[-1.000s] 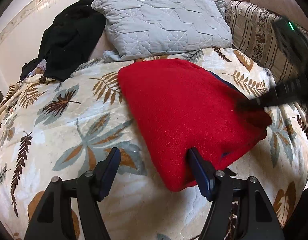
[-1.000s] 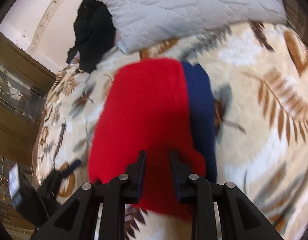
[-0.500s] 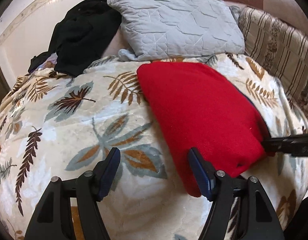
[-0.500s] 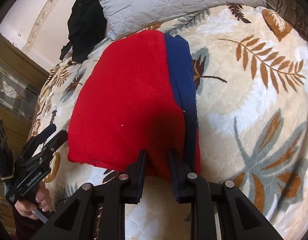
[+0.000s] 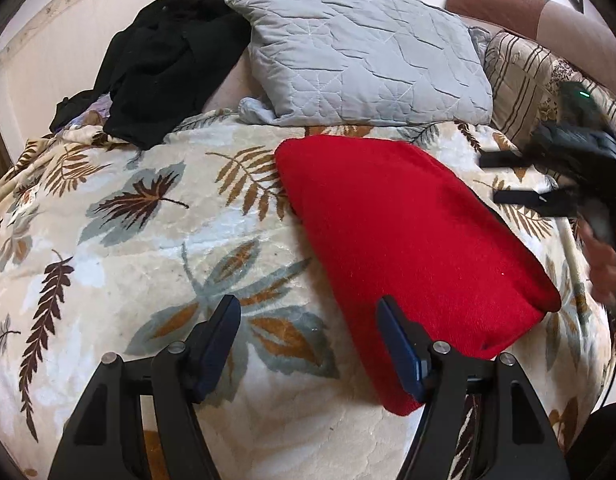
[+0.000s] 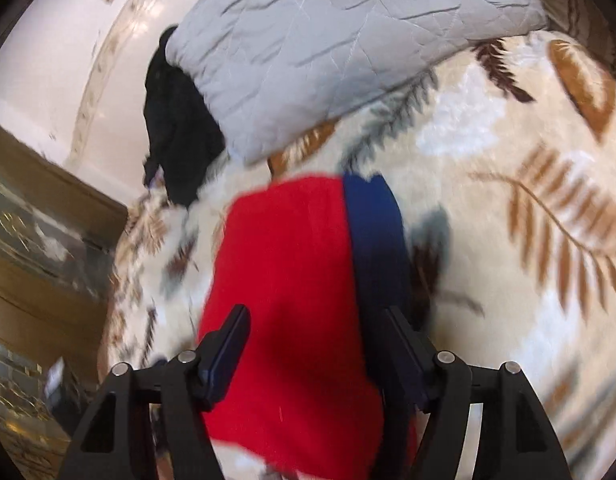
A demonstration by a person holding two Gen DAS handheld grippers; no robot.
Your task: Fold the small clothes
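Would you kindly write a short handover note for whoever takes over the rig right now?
Left tongs: open, empty, hovering over the leaf-print blanket at the near edge of the red garment.
Right tongs: jaws opening; the red garment lies below them, not pinched. The picture is blurred.
Garment: lies folded on the blanket below the grey pillow, red side up, with a blue band showing along one edge.
Done: the red piece looks folded into a compact shape.
Left: check and tidy the fold. A black heap of clothing sits by the pillow; whether it belongs to the job I cannot tell.
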